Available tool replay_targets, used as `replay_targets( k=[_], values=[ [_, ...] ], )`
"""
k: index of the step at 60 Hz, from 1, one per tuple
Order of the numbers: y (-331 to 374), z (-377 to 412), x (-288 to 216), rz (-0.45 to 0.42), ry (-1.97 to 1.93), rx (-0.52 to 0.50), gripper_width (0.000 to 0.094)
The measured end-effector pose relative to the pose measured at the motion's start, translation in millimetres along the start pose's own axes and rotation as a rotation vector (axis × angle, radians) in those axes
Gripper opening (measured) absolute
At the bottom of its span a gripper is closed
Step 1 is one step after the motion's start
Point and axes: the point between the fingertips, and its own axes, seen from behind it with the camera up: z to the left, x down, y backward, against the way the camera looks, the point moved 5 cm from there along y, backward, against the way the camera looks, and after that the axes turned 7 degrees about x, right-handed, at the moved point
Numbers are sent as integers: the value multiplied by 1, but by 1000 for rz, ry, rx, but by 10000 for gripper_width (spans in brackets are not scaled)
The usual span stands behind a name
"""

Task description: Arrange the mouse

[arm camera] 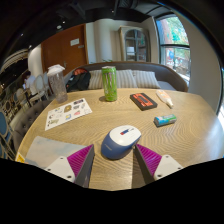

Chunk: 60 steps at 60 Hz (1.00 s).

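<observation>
We are finding the hand-held gripper (112,163) standing open | mouse (121,141) is lying between its fingers on the tabletop (190,135) | green cup (109,84) is standing beyond.

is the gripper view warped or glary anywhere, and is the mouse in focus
Gripper view: strong fisheye bend, so the round table edge and the room's walls curve. The window behind is blown out bright, while the ceiling side sits dark. The mouse just ahead of the open gripper looks reasonably sharp, with a soft shadow beneath it. The green bottle farther back is softer.
</observation>
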Motion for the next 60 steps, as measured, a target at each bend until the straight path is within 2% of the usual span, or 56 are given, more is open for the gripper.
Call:
replay_targets(
  k=[13,21,24,28,36,42,53,60],
  values=[
    [-34,4,-24,30,-7,37,844],
    [-49,7,-31,35,-3,101,819],
    [-51,8,-32,34,-22,116,763],
    [-52,6,-32,26,-34,136,550],
    [-46,-3,-36,13,-192,149,451],
    [-9,-5,-54,-85,-202,168,416],
    [101,72,-88,-249,-129,56,412],
    [142,133,-73,-320,-20,11,411]
  ],
)
